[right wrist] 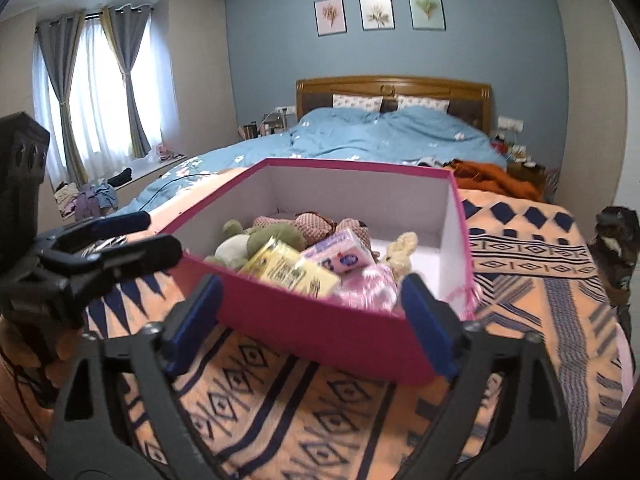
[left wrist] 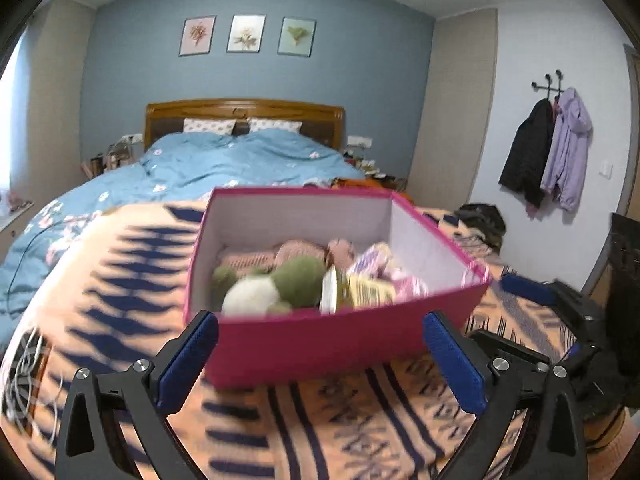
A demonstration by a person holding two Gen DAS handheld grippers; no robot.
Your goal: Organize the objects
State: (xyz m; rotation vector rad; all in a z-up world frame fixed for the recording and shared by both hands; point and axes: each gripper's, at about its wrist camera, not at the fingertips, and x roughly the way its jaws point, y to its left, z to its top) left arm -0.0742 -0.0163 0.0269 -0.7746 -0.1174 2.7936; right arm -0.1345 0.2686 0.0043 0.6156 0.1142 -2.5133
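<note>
A pink open box (left wrist: pixel 304 344) with white inner walls sits on the orange patterned blanket (left wrist: pixel 120 280) at the foot of the bed. Inside lie a green and white plush (left wrist: pixel 280 284), a pink knitted plush (right wrist: pixel 312 224), a yellow packet (right wrist: pixel 292 272), a pink packet (right wrist: pixel 344 258) and a cream plush (right wrist: pixel 402 256). My left gripper (left wrist: pixel 320 360) is open just before the box's near wall, holding nothing. My right gripper (right wrist: pixel 312 324) is open at the box's near right corner, also without a grip. Each gripper shows in the other's view: a blue pad (left wrist: pixel 528 290) to the right, black fingers (right wrist: pixel 140 256) to the left.
A blue flowered duvet (left wrist: pixel 224 160) covers the bed up to a wooden headboard (right wrist: pixel 392 84). An orange garment (right wrist: pixel 492 176) lies beyond the box. White cable (left wrist: pixel 28 380) hangs off the blanket's left edge. Coats (left wrist: pixel 548 152) hang on the right wall. Clothes (right wrist: pixel 92 196) lie by the curtained window.
</note>
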